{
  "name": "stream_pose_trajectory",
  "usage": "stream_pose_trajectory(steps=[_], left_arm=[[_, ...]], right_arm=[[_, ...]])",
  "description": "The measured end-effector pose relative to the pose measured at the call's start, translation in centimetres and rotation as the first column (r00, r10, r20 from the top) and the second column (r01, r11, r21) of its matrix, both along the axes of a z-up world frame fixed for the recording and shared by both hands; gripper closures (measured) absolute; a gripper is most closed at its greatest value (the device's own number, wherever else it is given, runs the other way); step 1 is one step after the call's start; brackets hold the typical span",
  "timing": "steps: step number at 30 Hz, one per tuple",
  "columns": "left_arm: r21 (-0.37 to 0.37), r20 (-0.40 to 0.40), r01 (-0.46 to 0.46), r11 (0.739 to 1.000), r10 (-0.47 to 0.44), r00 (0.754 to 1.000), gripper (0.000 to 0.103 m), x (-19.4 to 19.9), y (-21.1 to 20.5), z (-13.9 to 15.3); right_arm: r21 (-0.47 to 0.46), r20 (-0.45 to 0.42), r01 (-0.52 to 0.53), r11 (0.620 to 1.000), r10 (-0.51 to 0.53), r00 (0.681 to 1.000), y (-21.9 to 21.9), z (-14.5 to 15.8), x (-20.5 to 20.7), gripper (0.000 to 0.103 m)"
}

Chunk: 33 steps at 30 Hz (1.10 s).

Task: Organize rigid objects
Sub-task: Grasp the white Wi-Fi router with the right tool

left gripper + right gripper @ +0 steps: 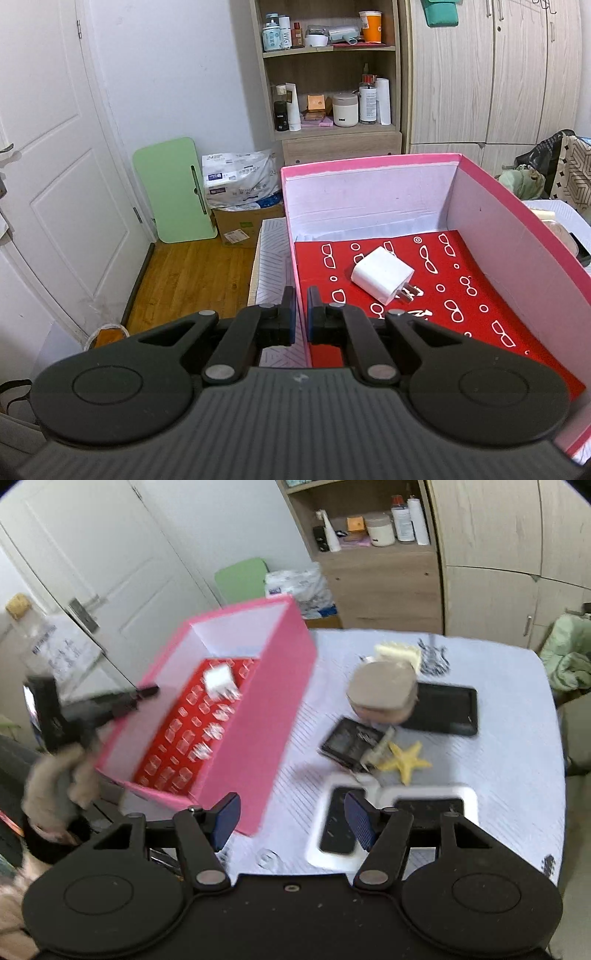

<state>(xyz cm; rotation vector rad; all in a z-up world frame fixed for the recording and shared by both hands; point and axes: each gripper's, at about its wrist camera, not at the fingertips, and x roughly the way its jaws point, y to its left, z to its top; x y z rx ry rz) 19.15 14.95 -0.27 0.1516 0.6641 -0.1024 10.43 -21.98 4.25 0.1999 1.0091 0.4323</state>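
A pink box (pixel 517 236) with a red glasses-print floor stands on the table, and a white plug charger (pixel 382 275) lies inside it. My left gripper (pixel 301 306) is shut on the box's left wall, one finger on each side. The blurred right wrist view shows the same pink box (pixel 273 709), the charger (pixel 218 681) and the left gripper (pixel 147 692) at its wall. My right gripper (pixel 291 821) hangs open above the table by the box's near corner, with nothing between its fingers.
Right of the box on the white striped cloth (pixel 517 738) lie a tan round case (pixel 382 698), a black flat case (pixel 443 709), a yellow starfish (pixel 406 760), a cream hair clip (pixel 397 653) and a white tray (pixel 465 794). A shelf unit (pixel 332 92) and a door (pixel 55 184) stand behind.
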Motion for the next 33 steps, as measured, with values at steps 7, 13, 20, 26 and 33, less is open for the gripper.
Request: stream_pose_trajectory(steps=[7, 13, 20, 26, 33], left_arm=[[0.007, 0.002, -0.005, 1.0, 0.005, 1.0, 0.098, -0.1, 0.0, 0.0], [0.007, 0.002, -0.002, 1.0, 0.002, 1.0, 0.098, 0.0, 0.1, 0.1], [0.017, 0.001, 0.001, 1.0, -0.001, 1.0, 0.098, 0.1, -0.3, 0.1], [0.013, 0.003, 0.006, 1.0, -0.006, 1.0, 0.098, 0.1, -0.3, 0.0], [0.013, 0.004, 0.006, 1.0, -0.006, 1.0, 0.098, 0.1, -0.1, 0.0]], right_arm=[[-0.144, -0.02, 0.02, 0.989, -0.023, 1.0, 1.5, -5.2, -1.3, 0.035], [-0.165, -0.073, 0.056, 0.985, -0.069, 0.995, 1.5, -7.6, -0.8, 0.036], [-0.219, -0.019, 0.027, 0.975, -0.032, 0.999, 3.9, -9.0, 0.9, 0.027], [-0.313, 0.065, 0.054, 0.948, -0.036, 0.997, 5.3, -9.4, 1.2, 0.034], [-0.251, 0.081, 0.101, 0.963, -0.083, 0.993, 4.4, -7.1, 0.6, 0.036]])
